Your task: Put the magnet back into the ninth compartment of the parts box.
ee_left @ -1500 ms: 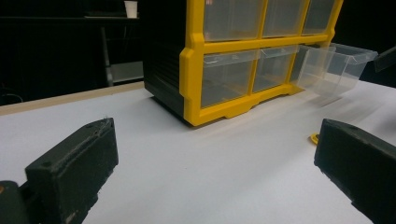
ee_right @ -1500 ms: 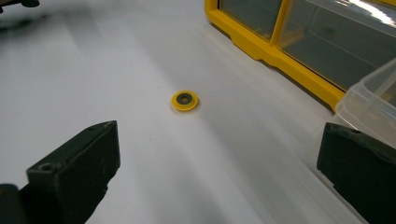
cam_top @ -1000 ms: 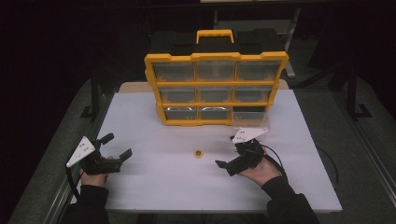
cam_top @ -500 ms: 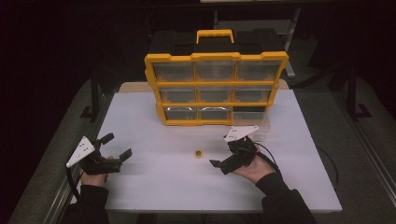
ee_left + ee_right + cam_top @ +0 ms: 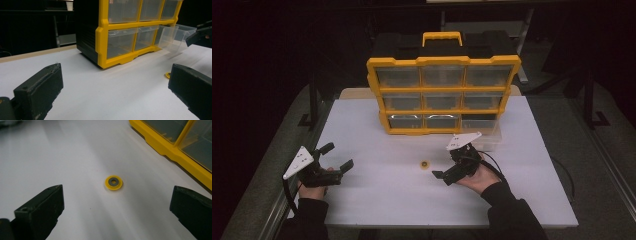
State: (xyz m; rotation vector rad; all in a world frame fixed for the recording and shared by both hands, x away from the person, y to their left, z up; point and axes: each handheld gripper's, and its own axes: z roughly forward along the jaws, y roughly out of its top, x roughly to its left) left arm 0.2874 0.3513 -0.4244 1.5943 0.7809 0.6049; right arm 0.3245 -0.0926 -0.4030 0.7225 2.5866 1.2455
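A small yellow ring with a dark centre (image 5: 425, 164) lies flat on the white table (image 5: 377, 200), in front of a yellow organizer (image 5: 443, 95) with clear drawers. In the right gripper view the ring (image 5: 113, 182) sits just ahead of my right gripper (image 5: 116, 196), centred between its wide-apart jaws. My right gripper (image 5: 446, 163) is open, just right of the ring and not touching it. At the table's left front, my left gripper (image 5: 337, 156) is open and holds nothing. The left gripper view has my left gripper (image 5: 116, 72) facing the organizer (image 5: 102, 37).
The organizer's bottom-right clear drawer (image 5: 486, 131) is pulled out and looks empty; the left gripper view also has this drawer (image 5: 175, 36), with my right gripper (image 5: 200, 36) beside it. A yellow carry handle (image 5: 441, 36) tops the organizer. Dark floor surrounds the table.
My right gripper has moved left and slightly forward, from beside the pulled-out drawer toward the ring. The left gripper and the ring have stayed put.
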